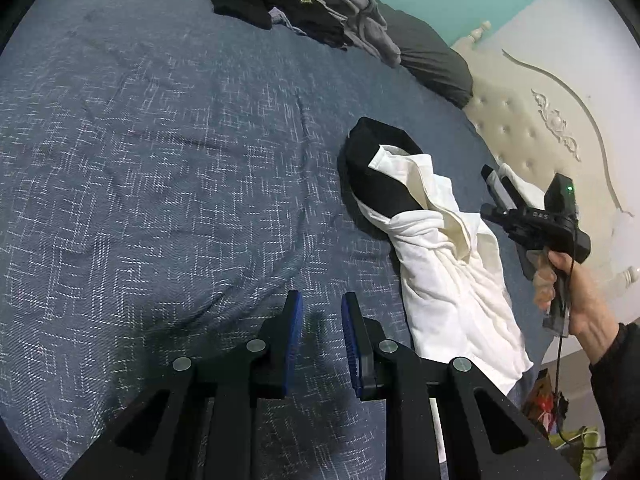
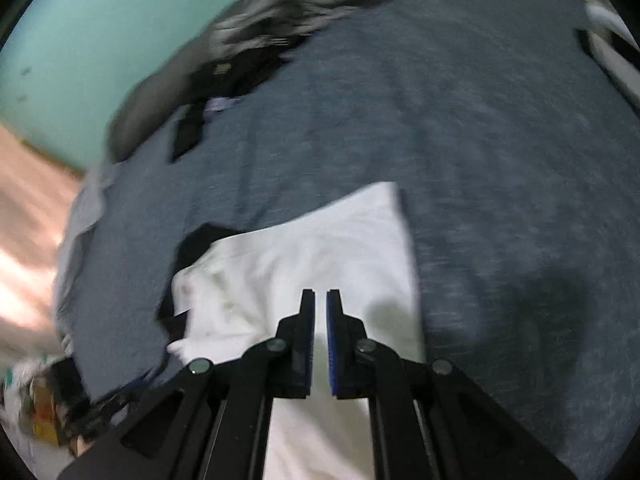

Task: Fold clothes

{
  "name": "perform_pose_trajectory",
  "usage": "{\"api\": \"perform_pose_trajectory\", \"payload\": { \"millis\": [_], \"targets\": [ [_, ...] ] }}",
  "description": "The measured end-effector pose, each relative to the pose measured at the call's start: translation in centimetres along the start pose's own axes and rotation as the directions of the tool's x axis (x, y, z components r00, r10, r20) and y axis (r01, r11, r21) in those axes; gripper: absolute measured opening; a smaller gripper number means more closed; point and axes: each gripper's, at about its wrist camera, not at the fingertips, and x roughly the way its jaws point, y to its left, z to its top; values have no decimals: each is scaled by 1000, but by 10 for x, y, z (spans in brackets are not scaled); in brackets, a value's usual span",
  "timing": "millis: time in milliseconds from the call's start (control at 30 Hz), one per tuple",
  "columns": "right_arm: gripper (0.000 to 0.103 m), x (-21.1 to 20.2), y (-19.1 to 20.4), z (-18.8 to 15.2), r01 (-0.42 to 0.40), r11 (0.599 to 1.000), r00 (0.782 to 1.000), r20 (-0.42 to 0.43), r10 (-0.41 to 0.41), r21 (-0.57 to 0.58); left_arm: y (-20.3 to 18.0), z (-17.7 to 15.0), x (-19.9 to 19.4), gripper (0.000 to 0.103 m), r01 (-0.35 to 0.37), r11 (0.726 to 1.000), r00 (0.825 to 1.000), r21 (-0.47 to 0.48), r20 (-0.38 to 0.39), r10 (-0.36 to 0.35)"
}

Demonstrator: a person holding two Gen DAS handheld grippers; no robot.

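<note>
Garment (image 1: 452,276), white over black, lies on bedspread (image 1: 160,160); both claws hover parted, empty; labels unreadable.

A rumpled white garment (image 1: 452,272) lies on the bed (image 1: 160,180), over a black garment (image 1: 380,168). A loose clothes pile (image 1: 304,8) sits well apart, near the bed's far edge.

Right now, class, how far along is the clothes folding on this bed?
Partly done: the white garment lies bunched, roughly doubled over a black piece. In hand: nothing; the left gripper and right gripper hold no cloth. Left: the heap of dark and grey clothes lies unfolded.
</note>
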Motion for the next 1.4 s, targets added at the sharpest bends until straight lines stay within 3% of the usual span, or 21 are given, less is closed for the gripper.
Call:
{"api": "perform_pose_trajectory", "payload": {
  "millis": [67,100,133,200,633,867,900,933,967,1167,1400],
  "targets": [
    [8,-2,20,-6,8,995,1000,-16,-10,-103,-1,1,0,22,1,1000,1000,2,1,-1],
    [17,-2,32,-10,15,985,999,-30,-20,-170,-1,2,0,22,2,1000,1000,1,2,-2],
    [36,0,45,-14,28,970,998,-53,-42,-241,-2,2,0,22,4,1000,1000,1,2,-4],
    [48,8,58,-19,57,947,993,-79,-86,-315,-4,1,1,22,5,1000,1000,5,0,-5],
    [48,23,108,-59,142,838,967,-105,-230,-527,1,0,1,22,7,1000,1000,-2,-4,-7],
    [48,60,109,-70,220,809,937,-112,-330,-545,-1,-1,3,22,5,1000,1000,4,-7,-5],
    [38,62,109,-69,220,810,938,-109,-328,-544,-1,-1,3,22,4,1000,1000,2,-9,-4],
    [14,61,109,-67,212,815,943,-105,-315,-540,0,-1,4,22,4,1000,1000,1,-10,-4],
    [10,58,110,-65,211,817,946,-98,-309,-537,0,-1,4,22,4,1000,1000,1,-11,-4],
    [5,32,106,-38,178,860,969,-68,-238,-479,-1,1,6,22,8,1000,1000,7,-14,-8],
    [5,25,67,18,188,942,975,-64,-214,-279,-1,-1,7,22,6,1000,1000,5,-20,-6]
  ]
}}
